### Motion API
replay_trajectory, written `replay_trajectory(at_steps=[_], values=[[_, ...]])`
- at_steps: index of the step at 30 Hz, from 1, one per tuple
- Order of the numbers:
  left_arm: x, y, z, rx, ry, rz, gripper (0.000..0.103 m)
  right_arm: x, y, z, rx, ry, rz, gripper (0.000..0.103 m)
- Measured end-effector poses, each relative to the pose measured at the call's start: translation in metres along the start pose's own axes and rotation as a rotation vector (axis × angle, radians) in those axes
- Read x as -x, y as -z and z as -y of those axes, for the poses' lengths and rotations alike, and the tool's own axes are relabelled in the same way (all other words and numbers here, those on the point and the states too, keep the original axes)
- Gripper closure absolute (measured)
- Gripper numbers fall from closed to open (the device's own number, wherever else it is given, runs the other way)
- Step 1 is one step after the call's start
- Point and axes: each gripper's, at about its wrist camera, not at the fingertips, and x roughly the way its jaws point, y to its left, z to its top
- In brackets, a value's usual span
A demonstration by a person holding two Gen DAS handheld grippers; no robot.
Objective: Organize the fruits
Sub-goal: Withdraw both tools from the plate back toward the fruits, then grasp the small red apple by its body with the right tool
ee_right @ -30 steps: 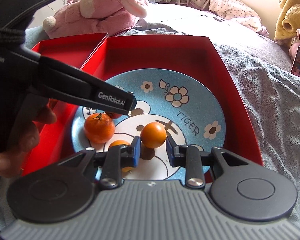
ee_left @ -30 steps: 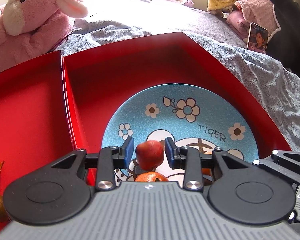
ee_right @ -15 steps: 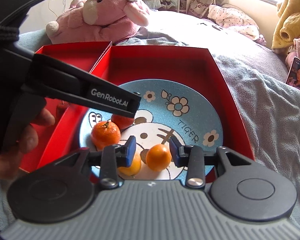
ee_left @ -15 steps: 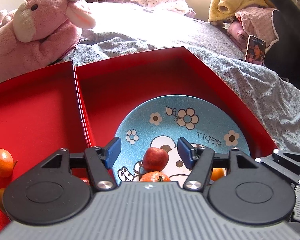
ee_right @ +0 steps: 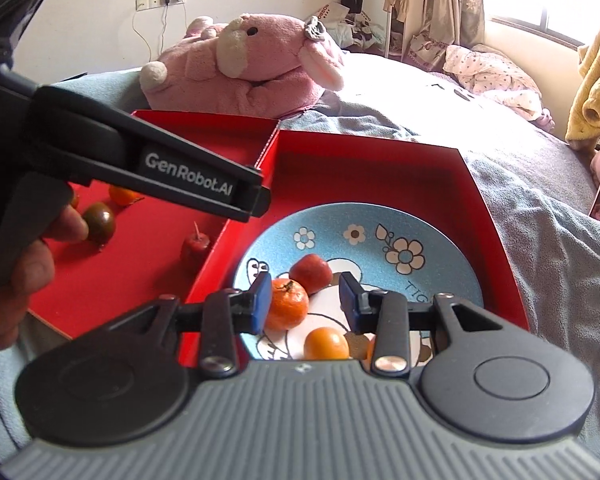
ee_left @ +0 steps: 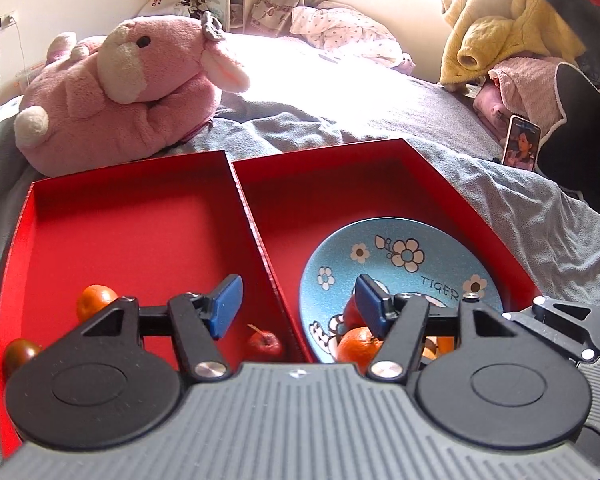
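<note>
- Two red trays (ee_left: 132,216) sit side by side on the bed.
- The right one holds my blue plate (ee_right: 380,232), four fruits on it.
- Three fruits (ee_right: 99,222) wait in the left tray.
- My left gripper (ee_left: 296,306) and right gripper (ee_right: 303,304) gape, empty.

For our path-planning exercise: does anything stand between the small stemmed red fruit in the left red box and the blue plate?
Yes. The adjoining box walls rise between the small red fruit and the blue plate, so it would probably need lifting over them. A tangerine lies on the plate near that side.
</note>
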Motion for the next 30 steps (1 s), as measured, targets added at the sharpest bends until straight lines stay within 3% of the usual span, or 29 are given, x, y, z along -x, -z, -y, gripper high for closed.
replay_trajectory(at_steps=[8,14,23,30], values=[[0.039,0.025,-0.061,0.054,-0.114,0.005,0.035,0.004,-0.006,-0.036,0.065,-0.079,0.027,0.063],[0.043,0.044,-0.088,0.098,-0.167,-0.029,0.035,0.000,-0.006,-0.067,0.146,-0.126,0.024,0.063],[0.026,0.056,-0.101,0.130,-0.171,-0.075,0.035,-0.031,-0.010,-0.096,0.382,-0.024,0.032,0.063],[0.012,0.059,-0.110,0.157,-0.161,-0.109,0.035,-0.049,-0.006,-0.105,0.499,-0.006,0.022,0.064]])
